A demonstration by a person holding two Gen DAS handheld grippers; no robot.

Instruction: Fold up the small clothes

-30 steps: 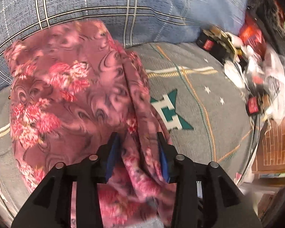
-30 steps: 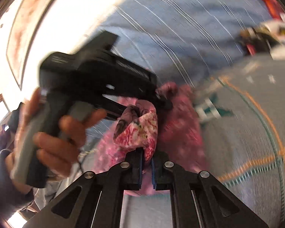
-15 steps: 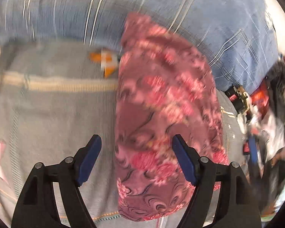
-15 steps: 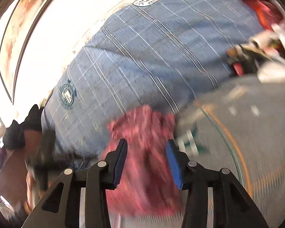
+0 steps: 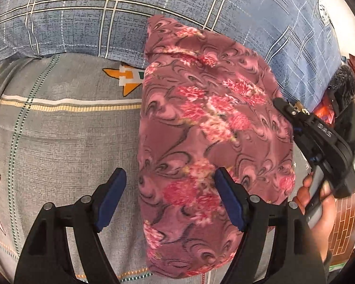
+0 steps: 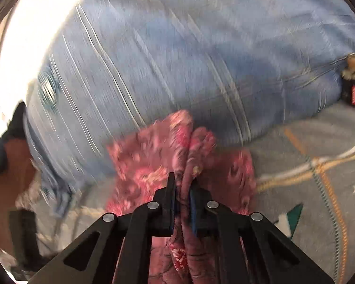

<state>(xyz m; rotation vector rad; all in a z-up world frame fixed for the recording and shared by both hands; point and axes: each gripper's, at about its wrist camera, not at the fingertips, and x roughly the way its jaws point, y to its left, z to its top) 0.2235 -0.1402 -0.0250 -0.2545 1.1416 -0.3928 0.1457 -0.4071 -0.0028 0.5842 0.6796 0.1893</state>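
A grey star-patterned bedsheet [image 5: 59, 130] meets a blue plaid pillow [image 5: 106, 23] under bright light.

hand-held gripper [image 5: 169, 198] | black frame – blue pads [image 5: 111, 198] | silver screws

Grey star-print bed sheet [image 5: 59, 142], pink floral garment [image 5: 208, 130] folded on it, blue plaid pillow [image 5: 94, 19] behind

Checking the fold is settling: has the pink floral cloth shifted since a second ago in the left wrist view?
Yes. The floral cloth now lies right of the orange star, not over it.
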